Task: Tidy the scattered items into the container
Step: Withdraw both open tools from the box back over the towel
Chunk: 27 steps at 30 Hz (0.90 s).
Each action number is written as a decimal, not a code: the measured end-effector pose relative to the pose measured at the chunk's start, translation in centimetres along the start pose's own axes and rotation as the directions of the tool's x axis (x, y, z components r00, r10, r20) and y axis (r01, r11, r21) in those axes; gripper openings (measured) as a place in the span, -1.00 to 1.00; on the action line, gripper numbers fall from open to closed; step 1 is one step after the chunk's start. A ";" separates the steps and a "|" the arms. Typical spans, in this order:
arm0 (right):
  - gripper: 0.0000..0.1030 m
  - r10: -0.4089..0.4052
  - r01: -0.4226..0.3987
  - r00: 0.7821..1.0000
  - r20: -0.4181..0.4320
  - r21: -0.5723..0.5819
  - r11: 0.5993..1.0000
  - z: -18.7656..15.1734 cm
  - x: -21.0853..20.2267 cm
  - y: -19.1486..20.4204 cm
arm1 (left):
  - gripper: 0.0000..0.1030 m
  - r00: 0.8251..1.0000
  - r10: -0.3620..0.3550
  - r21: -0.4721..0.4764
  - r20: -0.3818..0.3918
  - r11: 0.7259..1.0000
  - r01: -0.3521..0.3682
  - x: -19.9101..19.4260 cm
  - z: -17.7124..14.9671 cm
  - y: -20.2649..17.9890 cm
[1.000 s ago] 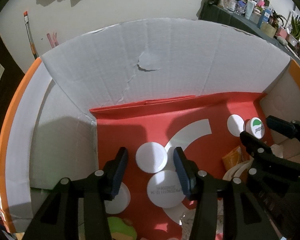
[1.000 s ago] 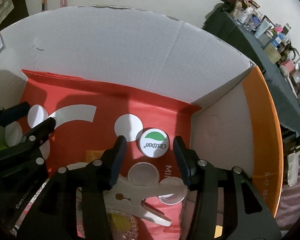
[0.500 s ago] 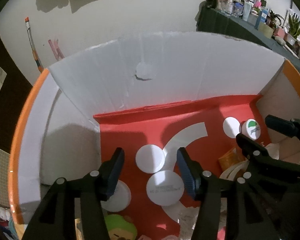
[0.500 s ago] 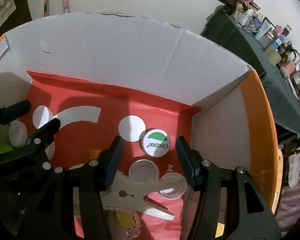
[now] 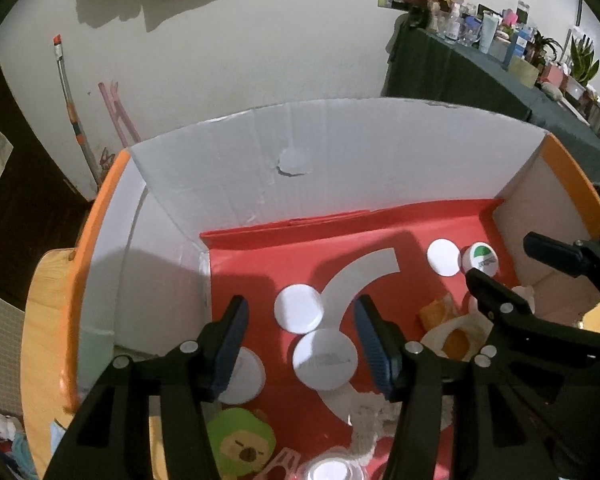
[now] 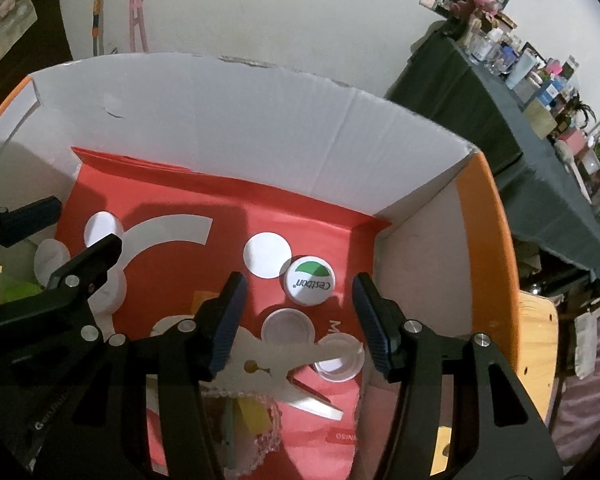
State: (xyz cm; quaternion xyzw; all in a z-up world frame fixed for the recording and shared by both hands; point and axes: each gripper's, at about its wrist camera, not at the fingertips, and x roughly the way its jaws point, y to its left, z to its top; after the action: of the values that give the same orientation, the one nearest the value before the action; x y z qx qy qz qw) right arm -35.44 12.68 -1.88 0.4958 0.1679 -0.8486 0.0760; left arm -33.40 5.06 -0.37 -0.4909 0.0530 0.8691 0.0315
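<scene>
Both grippers [image 5: 300, 344] [image 6: 296, 320] gape empty over the box [image 6: 260, 128]; one lid [image 6: 310, 280] reads "Cestbon".

Open from above, walled on all sides by the cardboard box [image 5: 340, 152]. Bare red floor [image 5: 268, 256] toward the far wall (left half especially); nearer side crowded with white lids [image 5: 325, 359], a clip [image 6: 284, 364], a green toy [image 5: 242, 440].

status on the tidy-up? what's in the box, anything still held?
Done: the box already holds a Cestbon cap, a white disc, a clear lid and a green plush. In hand: nothing; the left claw and right claw both hang open over it. Left: unclear, no stray items show outside the box.
</scene>
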 end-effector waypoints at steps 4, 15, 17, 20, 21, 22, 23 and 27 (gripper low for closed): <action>0.03 -0.007 0.007 1.000 0.017 0.000 1.000 -0.3 -1.1 -0.1 | 0.12 1.000 -0.019 -0.004 0.006 1.000 0.019 -0.6 0.1 0.6; 0.15 -0.017 0.015 0.997 0.069 0.018 1.000 -1.4 -4.6 -1.1 | 0.28 0.994 0.017 0.009 0.106 1.000 -0.018 -6.0 -1.0 0.2; 0.15 -0.018 0.016 0.997 0.079 0.019 1.000 -1.6 -5.4 -1.1 | 0.30 0.992 0.012 0.005 0.123 1.000 -0.013 -6.9 -1.1 0.2; 0.16 -0.012 0.011 0.995 0.100 0.017 1.000 -2.0 -6.7 -1.0 | 0.43 0.986 0.019 0.000 0.165 1.000 -0.019 -8.5 -1.6 0.2; 0.16 -0.016 0.014 0.994 0.109 0.020 1.000 -2.2 -7.2 -1.1 | 0.47 0.982 0.021 -0.005 0.187 1.000 -0.021 -9.2 -1.9 0.3; 0.17 -0.016 0.013 0.993 0.118 0.022 1.000 -2.3 -7.6 -1.1 | 0.51 0.980 0.023 -0.008 0.200 1.000 -0.022 -9.7 -2.1 0.4; 0.17 -0.011 0.008 0.991 0.130 0.025 1.000 -2.6 -8.3 -1.1 | 0.53 0.976 0.026 -0.011 0.217 1.000 -0.024 -10.4 -2.5 0.6; 0.20 0.008 -0.016 0.984 0.178 0.040 0.999 -3.9 -10.3 -1.0 | 0.61 0.964 0.028 -0.023 0.266 0.999 -0.023 -12.8 -4.1 1.2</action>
State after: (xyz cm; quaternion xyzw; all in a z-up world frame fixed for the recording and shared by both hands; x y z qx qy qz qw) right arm -27.44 14.64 5.49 0.4205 0.1398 -0.8924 0.0854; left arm -23.44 3.33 8.57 -0.3692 0.0461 0.9279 0.0225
